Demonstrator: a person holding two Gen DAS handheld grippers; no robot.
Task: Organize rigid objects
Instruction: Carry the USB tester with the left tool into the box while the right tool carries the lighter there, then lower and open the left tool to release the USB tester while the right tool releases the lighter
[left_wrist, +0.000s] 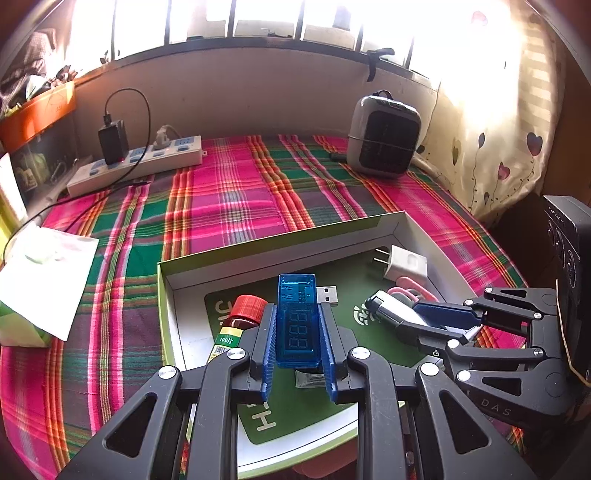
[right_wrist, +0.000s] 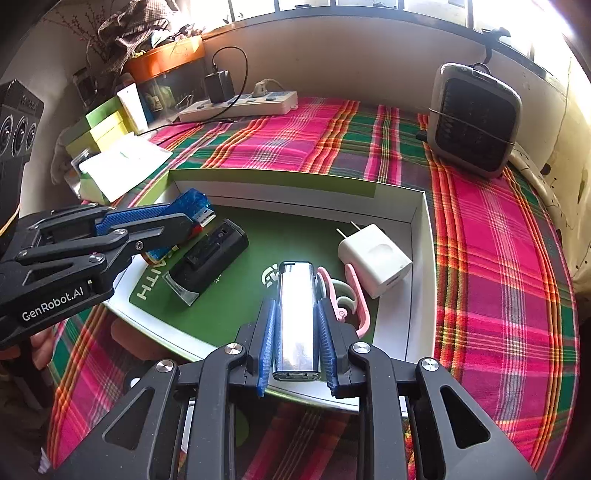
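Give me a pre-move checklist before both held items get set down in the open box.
1. Left hand-held gripper clamped on the blue USB meter: ok.
2. Right hand-held gripper clamped on the silver lighter: ok.
3. Both held items over the box: ok.
4. Bare green floor free under the lighter: not ok, pink clip lies right beside it.
5. Spot under the meter free: cannot tell, red-capped bottle and black device lie close.
6. White charger clear of both grippers: ok.
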